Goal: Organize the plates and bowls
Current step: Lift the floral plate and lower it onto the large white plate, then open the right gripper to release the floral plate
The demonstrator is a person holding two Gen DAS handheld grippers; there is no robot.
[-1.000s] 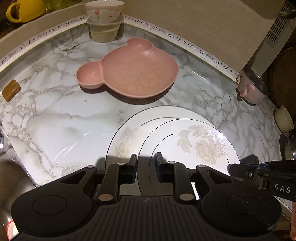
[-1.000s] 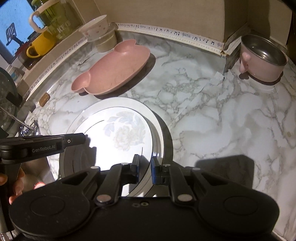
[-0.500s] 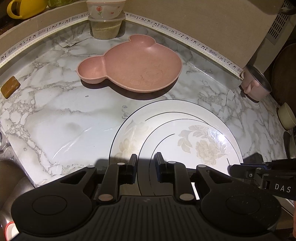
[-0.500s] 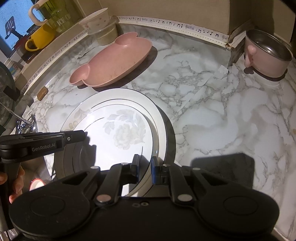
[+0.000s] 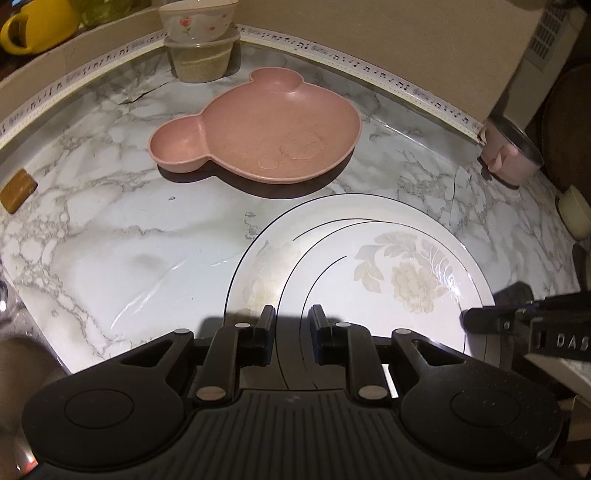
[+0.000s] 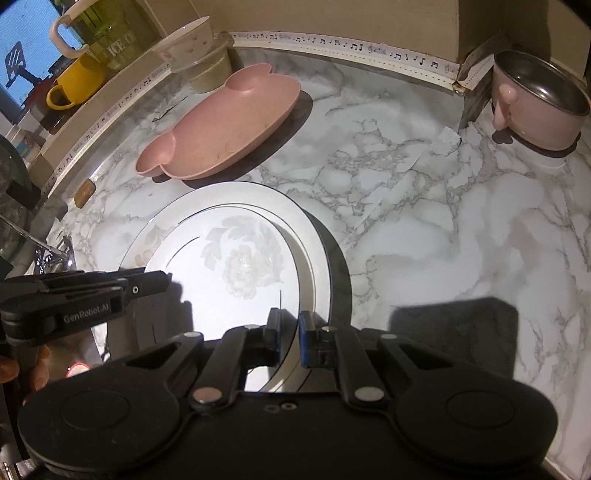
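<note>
The left hand-held gripper (image 5: 293, 319) is at the near rim of two white plates; its fingers (image 5: 266, 325) stand a little apart, one on each side of the rim of the small plate (image 5: 388, 280), which lies on top of the large plate (image 5: 258, 266), shifted to the right; whether the pads press on the rim I cannot tell. At the right edge the right hand-held gripper (image 5: 480, 317) reaches the plates from the side. Behind them a pink bear-shaped plate (image 5: 258, 129) lies on the marble bench (image 5: 110, 221); further back a flowered bowl (image 5: 197, 20) sits on a plastic container (image 5: 201, 55); a pink pot (image 5: 511, 155) stands at the right.
</note>
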